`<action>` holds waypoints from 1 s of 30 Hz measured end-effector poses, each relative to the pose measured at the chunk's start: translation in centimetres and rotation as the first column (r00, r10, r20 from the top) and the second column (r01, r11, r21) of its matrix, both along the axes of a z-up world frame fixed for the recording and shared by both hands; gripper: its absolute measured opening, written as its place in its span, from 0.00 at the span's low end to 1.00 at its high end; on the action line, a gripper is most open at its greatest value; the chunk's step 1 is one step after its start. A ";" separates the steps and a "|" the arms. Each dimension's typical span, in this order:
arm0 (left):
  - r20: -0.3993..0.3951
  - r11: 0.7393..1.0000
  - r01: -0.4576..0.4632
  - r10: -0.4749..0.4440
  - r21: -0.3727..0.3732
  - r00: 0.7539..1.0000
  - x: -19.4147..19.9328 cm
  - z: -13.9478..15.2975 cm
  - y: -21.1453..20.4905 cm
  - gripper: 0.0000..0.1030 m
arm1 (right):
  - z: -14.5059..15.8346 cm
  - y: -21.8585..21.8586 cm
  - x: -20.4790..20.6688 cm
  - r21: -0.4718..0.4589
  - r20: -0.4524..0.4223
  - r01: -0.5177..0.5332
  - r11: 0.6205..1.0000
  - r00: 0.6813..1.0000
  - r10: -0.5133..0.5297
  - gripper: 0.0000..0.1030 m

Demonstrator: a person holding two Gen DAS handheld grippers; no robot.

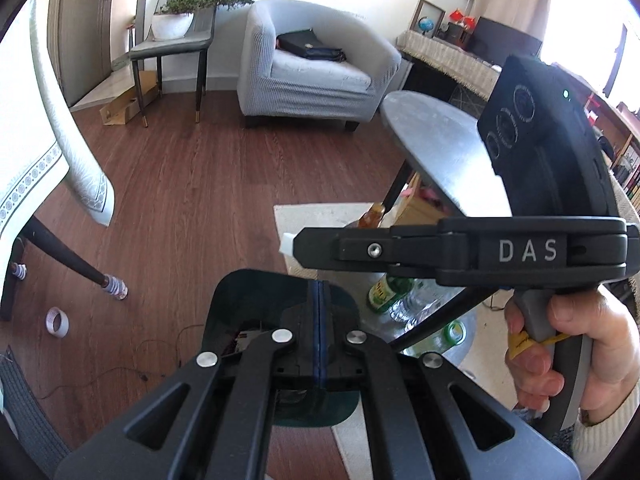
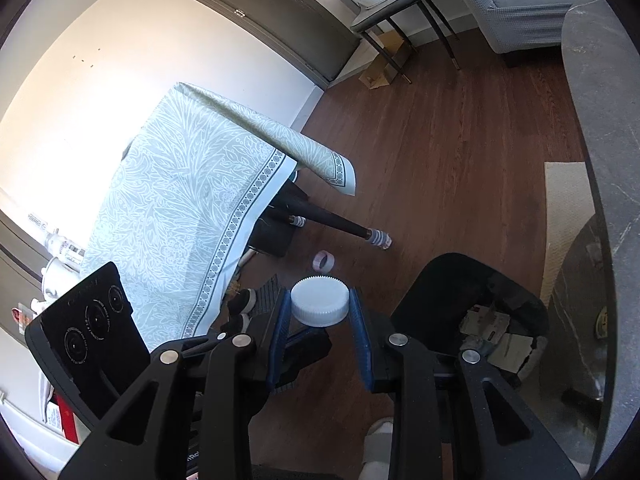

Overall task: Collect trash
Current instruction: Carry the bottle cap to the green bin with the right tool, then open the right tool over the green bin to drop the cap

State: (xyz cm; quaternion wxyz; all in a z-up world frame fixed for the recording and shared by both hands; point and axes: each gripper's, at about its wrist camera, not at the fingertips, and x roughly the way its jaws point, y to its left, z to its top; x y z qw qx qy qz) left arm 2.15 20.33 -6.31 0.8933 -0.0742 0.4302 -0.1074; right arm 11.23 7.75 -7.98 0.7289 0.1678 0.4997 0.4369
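Observation:
My right gripper (image 2: 320, 306) is shut on a white ribbed bottle cap (image 2: 319, 306), held between its blue pads above the wooden floor. The same gripper shows side-on in the left wrist view (image 1: 289, 245), the white cap at its tip. A black trash bin (image 2: 472, 312) with paper scraps inside stands just right of it. In the left wrist view the bin (image 1: 280, 320) sits directly below my left gripper (image 1: 320, 292), whose blue pads are pressed together with nothing between them.
A roll of tape (image 2: 324, 261) lies on the floor by a table leg (image 2: 376, 238); the table has a green patterned cloth (image 2: 192, 200). A grey round table (image 1: 440, 148) has bottles (image 1: 392, 292) beneath it. An armchair (image 1: 316, 64) and a chair with a plant (image 1: 176, 40) stand beyond.

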 end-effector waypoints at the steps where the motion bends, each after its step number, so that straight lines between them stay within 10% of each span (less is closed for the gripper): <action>1: -0.011 1.000 -0.002 0.002 0.007 1.000 0.0 -0.2 0.1 0.01 | -0.2 0.5 -0.1 -0.044 0.020 -0.002 0.999 1.000 0.002 0.29; 13: -0.182 0.993 0.014 0.008 0.115 0.983 -0.9 -3.8 3.0 0.01 | -6.2 5.4 -1.3 -0.529 0.108 -0.045 0.847 0.987 0.120 0.29; 30: -0.205 0.996 -0.005 0.024 0.091 0.979 -1.3 -3.0 2.7 0.04 | -9.6 4.8 -2.6 -0.695 0.078 -0.093 0.713 0.976 0.203 0.35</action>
